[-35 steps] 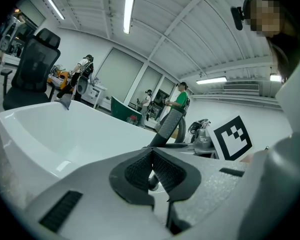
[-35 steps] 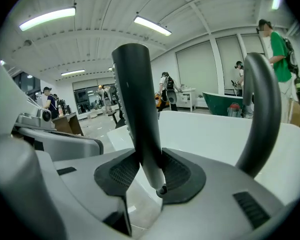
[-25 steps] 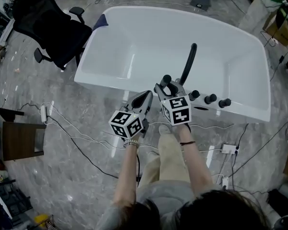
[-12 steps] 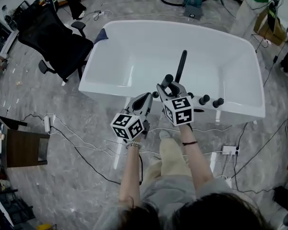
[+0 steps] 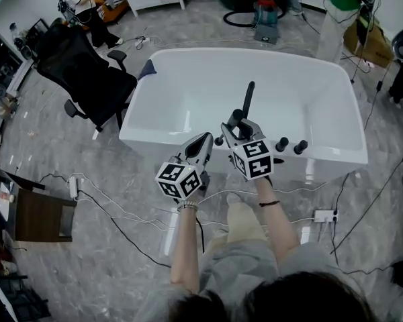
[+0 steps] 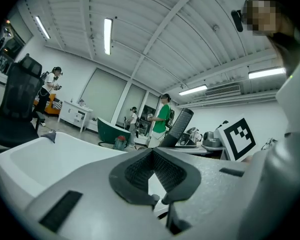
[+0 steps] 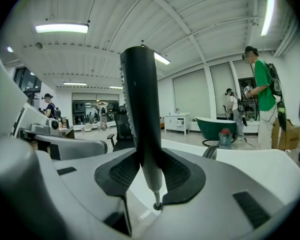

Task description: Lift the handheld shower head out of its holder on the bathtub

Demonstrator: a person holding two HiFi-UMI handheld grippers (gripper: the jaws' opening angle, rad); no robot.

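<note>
The handheld shower head (image 5: 248,97) is a long black wand, upright and tilted slightly toward the tub. My right gripper (image 5: 237,121) is shut on its lower handle, above the tub's near rim. In the right gripper view the shower head (image 7: 140,109) stands between the pads, with its grey tapered end hanging below them at my right gripper (image 7: 151,176). My left gripper (image 5: 205,140) is beside it on the left, shut with nothing in it. In the left gripper view the pads of my left gripper (image 6: 153,173) meet, and the shower head (image 6: 180,124) shows to the right beyond them.
The white bathtub (image 5: 188,79) lies ahead, with black knobs (image 5: 290,145) on its near rim, right of my grippers. A black office chair (image 5: 87,72) stands left of the tub. Cables (image 5: 121,210) run over the grey floor. People stand at the back.
Both grippers have risen side by side, and the shower head has come up with the right one, further from the tub rim.
</note>
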